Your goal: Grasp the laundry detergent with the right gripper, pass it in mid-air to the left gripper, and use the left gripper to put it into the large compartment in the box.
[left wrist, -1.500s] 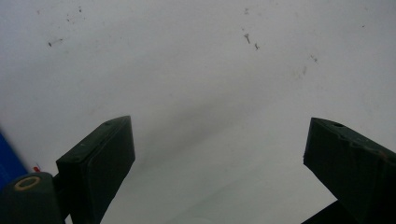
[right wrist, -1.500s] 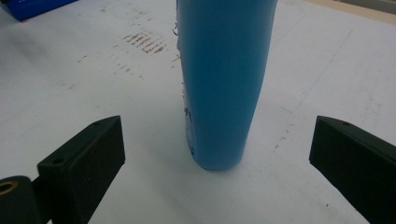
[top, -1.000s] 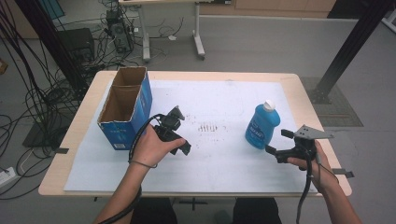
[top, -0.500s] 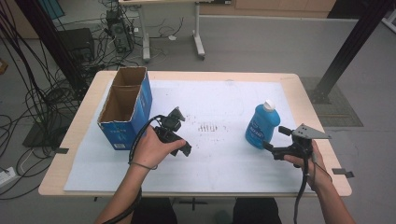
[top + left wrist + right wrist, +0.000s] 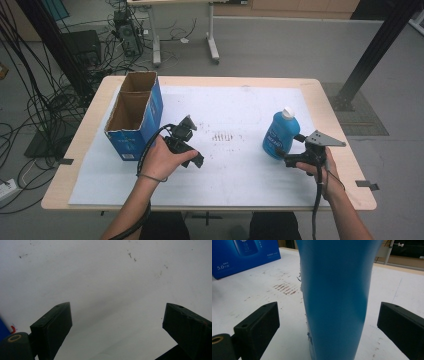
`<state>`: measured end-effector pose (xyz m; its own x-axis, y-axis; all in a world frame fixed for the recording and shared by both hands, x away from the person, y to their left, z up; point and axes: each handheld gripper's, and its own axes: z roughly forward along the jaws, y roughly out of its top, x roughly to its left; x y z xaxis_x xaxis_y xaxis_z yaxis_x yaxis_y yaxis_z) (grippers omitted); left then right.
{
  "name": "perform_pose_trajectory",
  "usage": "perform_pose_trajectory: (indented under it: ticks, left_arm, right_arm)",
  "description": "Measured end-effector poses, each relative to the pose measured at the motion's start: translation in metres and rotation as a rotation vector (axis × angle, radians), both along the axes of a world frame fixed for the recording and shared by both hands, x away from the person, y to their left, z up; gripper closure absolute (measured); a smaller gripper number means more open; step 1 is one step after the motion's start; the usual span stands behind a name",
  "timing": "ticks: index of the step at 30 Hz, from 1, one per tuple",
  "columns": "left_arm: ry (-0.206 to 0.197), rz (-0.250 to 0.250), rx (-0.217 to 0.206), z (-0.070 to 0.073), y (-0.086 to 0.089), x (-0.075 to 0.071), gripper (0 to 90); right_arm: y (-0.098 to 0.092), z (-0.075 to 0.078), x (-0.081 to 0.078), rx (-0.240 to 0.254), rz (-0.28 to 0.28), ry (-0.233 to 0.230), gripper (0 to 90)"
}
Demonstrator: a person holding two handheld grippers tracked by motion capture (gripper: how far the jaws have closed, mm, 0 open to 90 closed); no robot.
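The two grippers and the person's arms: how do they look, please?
Both grippers, the left gripper and the right gripper, are black with two blocky black jaws. The right one carries a grey three-cornered plate. A black cable trails from each. The forearms are bare, without sleeves; a thin band circles the left wrist.

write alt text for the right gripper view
A blue bottle stands upright between the right gripper's open black jaws, with a gap on each side. It rests on a white sheet, with a blue box behind at upper left.
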<state>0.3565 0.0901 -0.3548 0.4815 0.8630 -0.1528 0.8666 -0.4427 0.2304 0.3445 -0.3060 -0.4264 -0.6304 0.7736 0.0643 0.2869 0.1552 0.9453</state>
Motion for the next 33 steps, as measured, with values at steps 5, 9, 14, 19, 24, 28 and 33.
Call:
perform_pose_trajectory:
  ticks: [5, 9, 14, 19, 24, 28, 33]
  left_arm:
    - [0.003, -0.001, 0.003, -0.002, 0.000, 0.000, 9.2]
    - [0.006, 0.000, 0.001, -0.002, 0.001, 0.001, 9.2]
    - [0.007, 0.000, 0.001, -0.002, 0.001, 0.001, 9.2]
    - [0.008, -0.002, 0.006, -0.002, 0.000, 0.001, 9.2]
    - [0.010, -0.009, 0.012, -0.001, 0.000, 0.002, 9.2]
    - [0.009, -0.007, 0.013, -0.001, -0.001, 0.002, 9.2]
    - [0.009, -0.008, 0.015, 0.000, 0.000, 0.003, 9.2]
  right_arm:
    - [0.003, -0.002, 0.004, -0.002, 0.001, -0.004, 4.2]
    - [0.004, -0.004, 0.008, 0.005, -0.002, -0.006, 4.5]
    - [0.007, -0.007, 0.010, 0.006, -0.002, -0.005, 4.6]
    - [0.010, -0.008, 0.014, 0.010, 0.001, -0.013, 4.7]
    - [0.011, -0.009, 0.017, 0.012, 0.000, -0.016, 4.7]
    - [0.011, -0.009, 0.017, 0.021, -0.001, -0.015, 4.7]
    - [0.012, -0.010, 0.016, 0.023, -0.001, -0.015, 4.7]
